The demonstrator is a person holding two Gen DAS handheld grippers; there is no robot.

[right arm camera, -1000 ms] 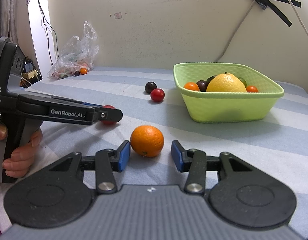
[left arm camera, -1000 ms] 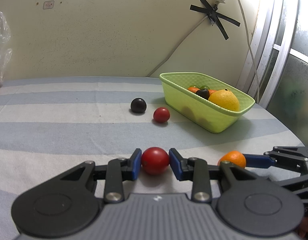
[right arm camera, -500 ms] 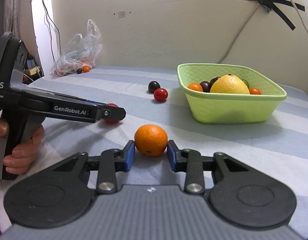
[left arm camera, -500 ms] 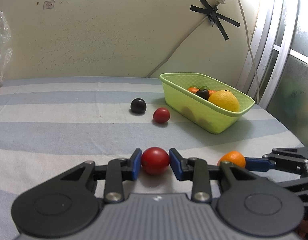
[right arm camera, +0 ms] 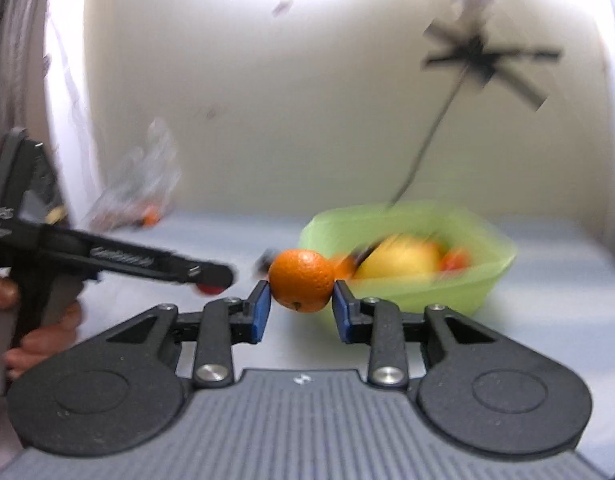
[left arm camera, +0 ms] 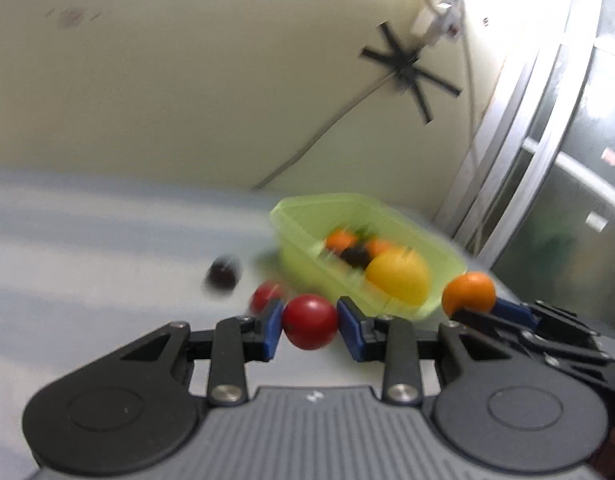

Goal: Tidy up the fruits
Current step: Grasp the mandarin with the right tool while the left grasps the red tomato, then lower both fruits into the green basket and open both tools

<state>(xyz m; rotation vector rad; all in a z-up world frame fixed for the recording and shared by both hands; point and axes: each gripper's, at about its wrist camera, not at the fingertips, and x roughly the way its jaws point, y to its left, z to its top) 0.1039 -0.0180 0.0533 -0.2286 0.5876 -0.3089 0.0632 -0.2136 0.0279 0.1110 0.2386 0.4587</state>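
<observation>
With your left gripper clamped on the tomato and your right gripper on the orange, both clear of the surface, carry them over the basket rim, then lower gently before releasing.

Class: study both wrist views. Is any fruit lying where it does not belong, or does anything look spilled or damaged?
Two fruits lie loose on the striped cloth left of the green basket: a dark fruit and a small red fruit. Nothing looks spilled or damaged, though blur hides fine detail.
</observation>
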